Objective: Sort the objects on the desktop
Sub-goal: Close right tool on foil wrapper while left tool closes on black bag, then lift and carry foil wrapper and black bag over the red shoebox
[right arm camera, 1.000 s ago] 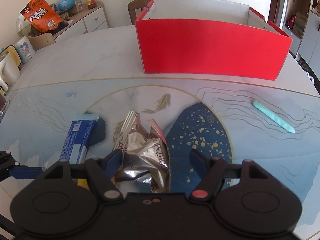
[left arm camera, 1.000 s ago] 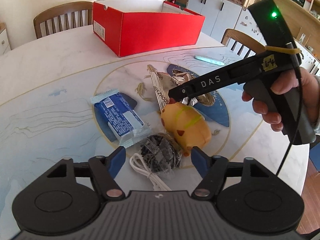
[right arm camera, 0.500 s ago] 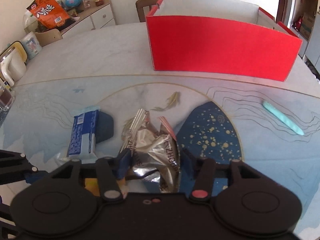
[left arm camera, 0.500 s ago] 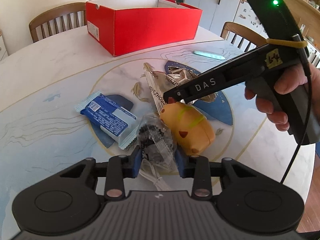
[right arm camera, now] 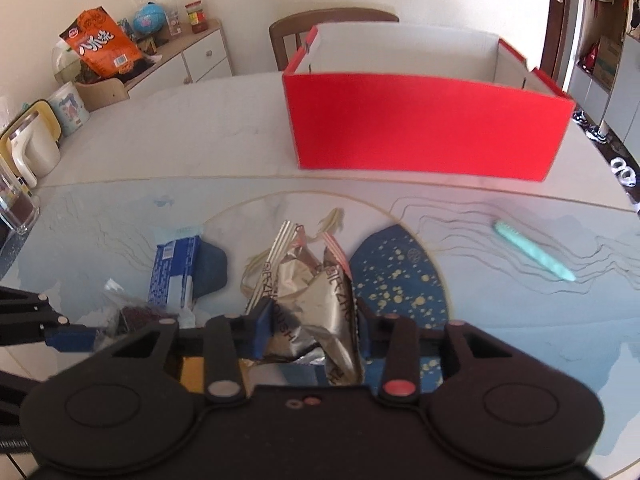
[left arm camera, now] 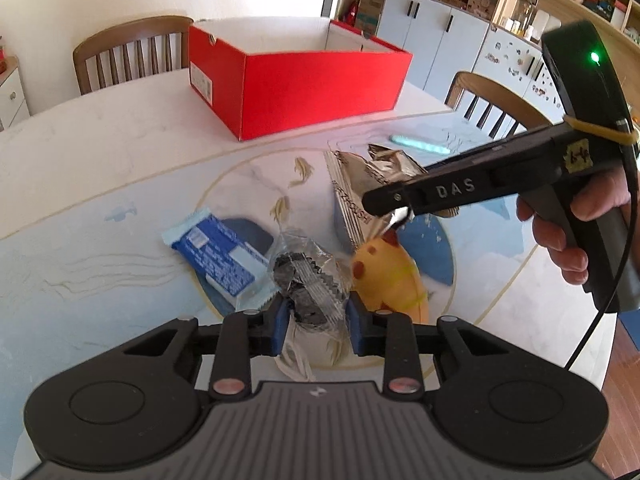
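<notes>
My left gripper (left arm camera: 316, 324) is shut on a clear packet of dark cookies (left arm camera: 308, 280) and holds it a little above the table. My right gripper (right arm camera: 310, 330) is shut on a crumpled silver snack bag (right arm camera: 308, 296), lifted off the table; the bag also shows in the left wrist view (left arm camera: 368, 184). A blue wrapped biscuit pack (left arm camera: 218, 256) lies left of the cookies. A yellow plush toy (left arm camera: 390, 276) lies right of them. An open red box (left arm camera: 296, 80) stands at the far side. A teal pen (right arm camera: 534, 256) lies at the right.
A white cable (left arm camera: 296, 360) lies on the table under my left gripper. Wooden chairs (left arm camera: 128, 52) stand behind the table. A sideboard with an orange snack bag (right arm camera: 100, 46), a kettle and cups stands at the left. The table edge (left arm camera: 576, 360) is near on the right.
My left gripper has closed on the cookie packet and lifted it. My right gripper has closed on the silver bag and raised it. Both have moved toward the red box.
</notes>
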{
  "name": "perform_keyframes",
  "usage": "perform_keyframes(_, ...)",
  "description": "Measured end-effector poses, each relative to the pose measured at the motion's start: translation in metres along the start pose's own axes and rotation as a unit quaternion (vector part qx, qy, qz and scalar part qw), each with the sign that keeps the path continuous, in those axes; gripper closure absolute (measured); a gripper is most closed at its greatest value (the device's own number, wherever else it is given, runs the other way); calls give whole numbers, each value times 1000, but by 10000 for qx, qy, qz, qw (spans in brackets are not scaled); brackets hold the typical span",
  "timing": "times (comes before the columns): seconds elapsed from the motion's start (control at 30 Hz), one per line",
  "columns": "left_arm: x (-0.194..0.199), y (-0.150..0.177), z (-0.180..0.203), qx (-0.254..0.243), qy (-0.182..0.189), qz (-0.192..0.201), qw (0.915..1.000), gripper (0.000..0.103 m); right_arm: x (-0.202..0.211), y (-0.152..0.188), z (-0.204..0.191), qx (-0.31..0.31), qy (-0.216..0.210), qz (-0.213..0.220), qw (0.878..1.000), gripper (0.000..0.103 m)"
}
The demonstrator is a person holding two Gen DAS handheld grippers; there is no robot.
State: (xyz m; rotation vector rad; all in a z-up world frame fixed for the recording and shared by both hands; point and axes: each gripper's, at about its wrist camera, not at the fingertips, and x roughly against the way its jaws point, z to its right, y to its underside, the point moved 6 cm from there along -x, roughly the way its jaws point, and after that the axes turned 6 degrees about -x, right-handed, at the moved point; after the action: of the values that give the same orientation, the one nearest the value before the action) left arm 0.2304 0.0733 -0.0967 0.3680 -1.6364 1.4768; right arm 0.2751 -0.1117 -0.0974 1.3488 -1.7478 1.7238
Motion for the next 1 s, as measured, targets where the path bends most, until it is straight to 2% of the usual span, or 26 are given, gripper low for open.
perform_keyframes(0.67, 3, -81, 13, -89, 19, 518, 9986, 74, 47, -35, 26, 21, -30, 368, 9993, 64)
perform_keyframes(1.0, 0, -151, 8, -108, -91, 802, 9967, 74, 68, -86, 62, 176, 86, 619, 9979, 64)
